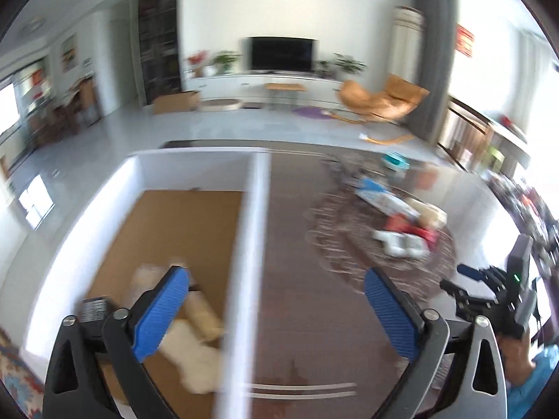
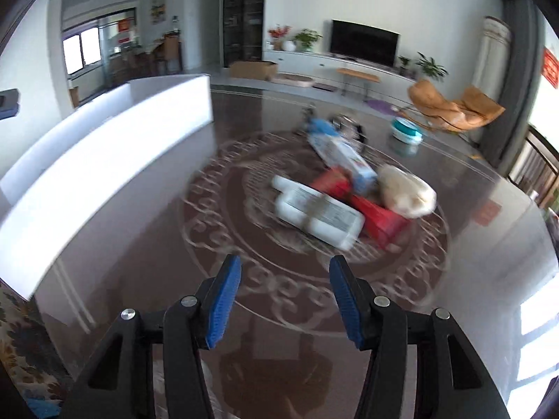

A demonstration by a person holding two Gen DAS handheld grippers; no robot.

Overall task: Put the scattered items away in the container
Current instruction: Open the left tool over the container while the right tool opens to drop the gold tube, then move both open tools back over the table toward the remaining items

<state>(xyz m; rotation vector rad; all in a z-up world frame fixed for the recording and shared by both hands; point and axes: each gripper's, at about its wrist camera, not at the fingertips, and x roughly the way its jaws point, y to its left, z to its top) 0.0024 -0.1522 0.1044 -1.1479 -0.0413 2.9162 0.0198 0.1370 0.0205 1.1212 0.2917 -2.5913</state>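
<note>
Over the desk (image 2: 139, 279), both claws empty, a pile left to clear.
We see the white box (image 1: 195, 171) at the desk's left with fluffy items (image 1: 195, 345) already in it; the left claw (image 1: 276, 314) gapes wide above its wall, the right claw (image 2: 284, 300) stands part open facing the pile (image 2: 349, 195). Reaching fast, we could knock the white bottle (image 2: 314, 213) or snag two stacked pieces together.

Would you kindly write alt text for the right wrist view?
An open, empty right gripper points at blurred items heaped on a dark patterned table: a white bottle, red packaging, a blue-and-white box. A white container stands left.
</note>
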